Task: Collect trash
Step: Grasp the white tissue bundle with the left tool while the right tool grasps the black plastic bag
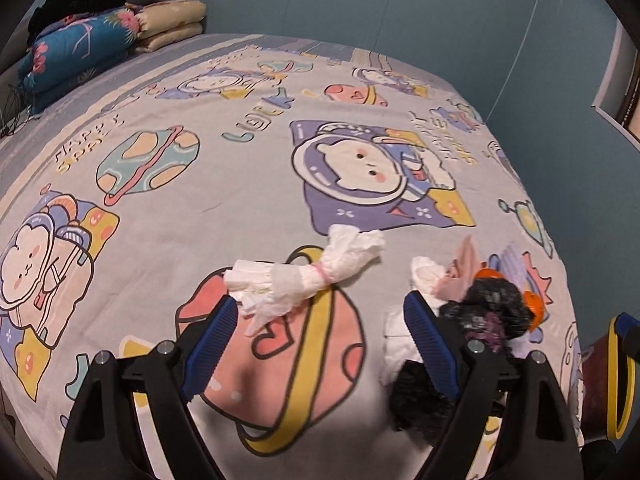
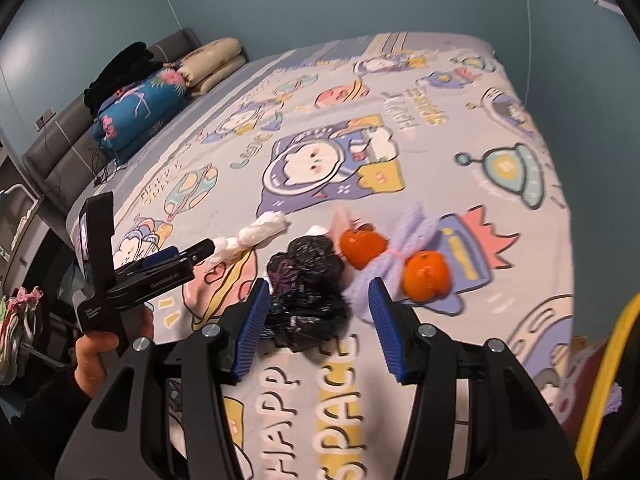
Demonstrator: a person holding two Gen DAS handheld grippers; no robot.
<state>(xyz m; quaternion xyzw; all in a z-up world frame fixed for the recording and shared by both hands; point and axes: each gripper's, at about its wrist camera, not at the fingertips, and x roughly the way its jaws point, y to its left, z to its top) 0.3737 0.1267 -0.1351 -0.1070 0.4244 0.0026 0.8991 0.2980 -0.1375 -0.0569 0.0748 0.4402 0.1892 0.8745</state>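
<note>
Trash lies on a bed with a cartoon space sheet (image 1: 240, 184). A twisted white tissue bundle (image 1: 304, 274) tied with a pink band lies just ahead of my open left gripper (image 1: 320, 320), touching its left finger tip. A crumpled black plastic bag (image 1: 486, 312) sits by its right finger, with white paper (image 1: 426, 274) and a pink scrap (image 1: 460, 270). In the right wrist view my right gripper (image 2: 316, 320) is open, with the black bag (image 2: 308, 280) at its left finger. Two oranges (image 2: 362, 248) (image 2: 426, 276) and a lilac cloth (image 2: 400, 240) lie just beyond. The left gripper (image 2: 188, 258) shows at left.
Folded quilts and pillows (image 1: 92, 48) with black clothing on top are stacked at the bed's head. A blue wall runs behind the bed. A yellow-rimmed container (image 2: 600, 380) stands at the bed's near right edge, also seen in the left wrist view (image 1: 616, 376).
</note>
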